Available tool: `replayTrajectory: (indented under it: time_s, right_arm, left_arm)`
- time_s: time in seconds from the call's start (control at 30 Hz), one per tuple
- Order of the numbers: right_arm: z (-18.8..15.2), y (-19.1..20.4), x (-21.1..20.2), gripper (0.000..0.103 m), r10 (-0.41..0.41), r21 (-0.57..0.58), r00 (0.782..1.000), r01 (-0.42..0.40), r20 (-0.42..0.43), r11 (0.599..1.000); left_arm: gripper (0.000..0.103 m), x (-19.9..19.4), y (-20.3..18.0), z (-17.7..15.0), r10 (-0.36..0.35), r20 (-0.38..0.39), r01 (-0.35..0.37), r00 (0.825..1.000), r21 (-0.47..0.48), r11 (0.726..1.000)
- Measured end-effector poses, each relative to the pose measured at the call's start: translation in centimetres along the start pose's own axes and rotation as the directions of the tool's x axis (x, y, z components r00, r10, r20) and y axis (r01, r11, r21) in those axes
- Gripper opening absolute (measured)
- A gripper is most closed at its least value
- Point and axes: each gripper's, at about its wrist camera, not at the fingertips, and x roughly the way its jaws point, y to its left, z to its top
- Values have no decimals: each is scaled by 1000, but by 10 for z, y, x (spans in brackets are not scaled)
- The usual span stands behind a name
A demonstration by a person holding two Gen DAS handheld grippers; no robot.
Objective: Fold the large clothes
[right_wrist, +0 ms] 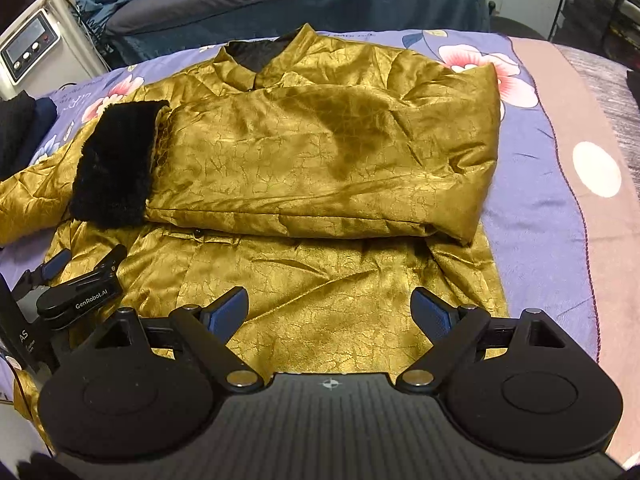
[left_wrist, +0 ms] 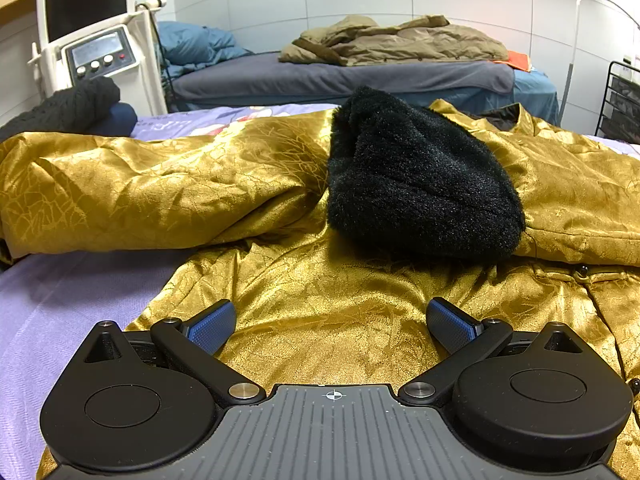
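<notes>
A gold satin jacket (right_wrist: pixel 320 152) lies spread on the near bed, over a purple floral bedsheet (right_wrist: pixel 532 184). One sleeve is folded across its chest, and the sleeve's black fur cuff (right_wrist: pixel 116 160) rests on the jacket's left half as the right wrist camera shows it; the black-lined collar (right_wrist: pixel 256 54) points toward the far bed. The jacket's lower front, below the folded sleeve, lies bare and creased.

The right tool (right_wrist: pixel 330 310) hangs over that lower front, its blue pads (right_wrist: pixel 228 308) spread wide with only gold cloth beneath, nothing between them. The left tool (left_wrist: pixel 331 322) hovers over the jacket's hem on the cuff side, released as well, its pads (left_wrist: pixel 214 326) well apart and empty.

Beyond the jacket's collar stands a second bed (left_wrist: pixel 340 78) with a grey cover, an olive coat (left_wrist: pixel 400 40) heaped on it. A white machine with a screen and knobs (left_wrist: pixel 96 40) stands beside that bed, near dark folded clothes (left_wrist: pixel 72 108) past the jacket's other sleeve.
</notes>
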Motion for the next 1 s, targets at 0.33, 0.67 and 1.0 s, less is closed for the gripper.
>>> replayTrajectory:
  time_s: [0.33, 0.67, 1.0]
  right_arm:
    - [-5, -25, -10, 91, -42, 48, 999, 43, -11, 998]
    - [-14, -4, -25, 91, -85, -7, 996, 85, 2, 996]
    - [2, 89, -40, 91, 18, -208, 997, -1, 79, 978]
  left_arm:
    - [103, 1, -1, -1, 5, 3, -5, 1000, 0, 1000]
    - [103, 2, -3, 0, 8, -1, -8, 1000, 1, 1000]
    - [103, -80, 45, 34, 65, -21, -62, 998, 114, 991]
